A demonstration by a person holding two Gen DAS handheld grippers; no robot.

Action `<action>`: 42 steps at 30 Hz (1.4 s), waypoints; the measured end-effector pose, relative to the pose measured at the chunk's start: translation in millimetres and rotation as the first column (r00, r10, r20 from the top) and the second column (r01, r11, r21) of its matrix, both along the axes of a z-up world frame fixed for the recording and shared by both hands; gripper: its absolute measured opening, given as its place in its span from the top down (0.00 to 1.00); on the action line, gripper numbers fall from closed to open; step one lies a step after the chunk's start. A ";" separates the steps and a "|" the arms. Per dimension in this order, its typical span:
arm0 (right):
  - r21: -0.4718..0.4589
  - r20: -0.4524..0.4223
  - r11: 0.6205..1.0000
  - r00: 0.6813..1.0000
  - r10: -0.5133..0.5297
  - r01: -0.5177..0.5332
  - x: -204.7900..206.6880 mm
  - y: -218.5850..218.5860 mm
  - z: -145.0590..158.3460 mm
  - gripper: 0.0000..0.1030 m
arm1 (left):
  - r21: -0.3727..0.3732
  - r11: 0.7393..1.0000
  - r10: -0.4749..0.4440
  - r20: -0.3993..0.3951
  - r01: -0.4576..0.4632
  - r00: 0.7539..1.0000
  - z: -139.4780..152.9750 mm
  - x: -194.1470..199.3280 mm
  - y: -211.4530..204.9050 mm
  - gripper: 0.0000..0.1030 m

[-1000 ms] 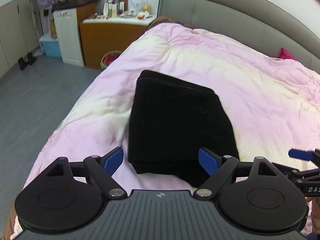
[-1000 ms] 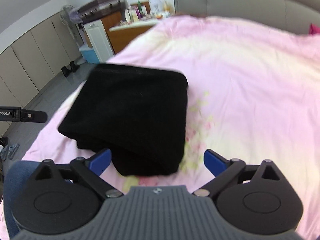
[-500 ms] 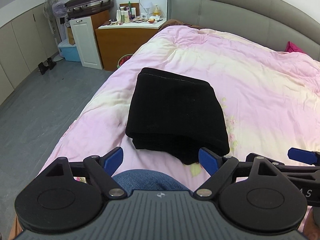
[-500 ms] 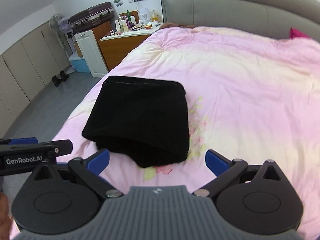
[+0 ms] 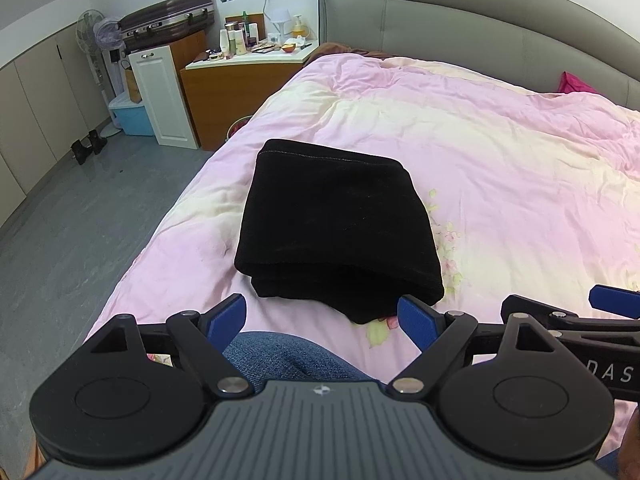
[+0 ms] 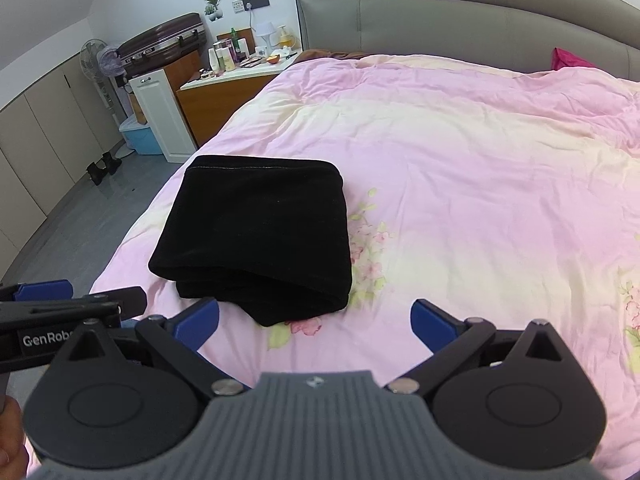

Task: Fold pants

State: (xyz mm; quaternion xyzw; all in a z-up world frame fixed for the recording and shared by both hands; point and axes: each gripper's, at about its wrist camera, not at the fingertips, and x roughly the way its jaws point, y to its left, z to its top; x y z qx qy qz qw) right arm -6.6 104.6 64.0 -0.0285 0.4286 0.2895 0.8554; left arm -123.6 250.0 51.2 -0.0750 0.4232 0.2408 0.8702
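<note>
Both grippers have backed off since a sec ago. Pants (image 5: 340, 232) lie folded on quilt (image 5: 500, 168), just ahead of left gripper (image 5: 322, 314), ahead-left of right gripper (image 6: 316, 320). Both spread wide, holding nothing, w/ no contact. Fold looks done; prob. only tidying left.
</note>
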 end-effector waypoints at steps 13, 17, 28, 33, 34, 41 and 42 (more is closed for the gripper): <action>-0.009 -0.004 1.000 1.000 -0.010 0.010 -1.0 -6.8 1.3 0.05 | 0.008 1.000 0.001 -0.003 -0.001 1.000 -0.2 0.6 -2.9 0.03; -0.009 -0.005 1.000 1.000 -0.013 0.013 -1.0 -7.1 1.2 0.05 | 0.007 1.000 0.001 -0.004 -0.001 1.000 -0.4 0.6 -3.4 0.04; -0.016 -0.005 1.000 1.000 -0.025 0.025 0.9 -7.3 1.8 0.05 | 0.009 1.000 -0.007 -0.005 0.007 1.000 4.1 1.5 -3.4 0.06; -0.021 -0.005 0.999 0.999 -0.032 0.032 1.8 -6.5 0.2 0.05 | 0.010 1.000 -0.007 -0.006 0.007 1.000 4.4 2.0 -3.3 0.06; -0.022 -0.005 0.999 0.999 -0.033 0.032 1.8 -6.6 0.1 0.05 | 0.010 1.000 -0.007 -0.007 0.007 1.000 4.2 2.2 -3.4 0.06; -0.027 -0.007 0.999 0.999 -0.036 0.036 2.1 -5.9 -1.7 0.05 | 0.011 1.000 -0.007 -0.009 0.008 1.000 4.6 3.1 -3.9 0.06; -0.027 -0.007 0.999 0.999 -0.037 0.037 2.1 -5.9 -1.8 0.05 | 0.011 1.000 -0.008 -0.009 0.008 1.000 4.5 3.1 -3.9 0.07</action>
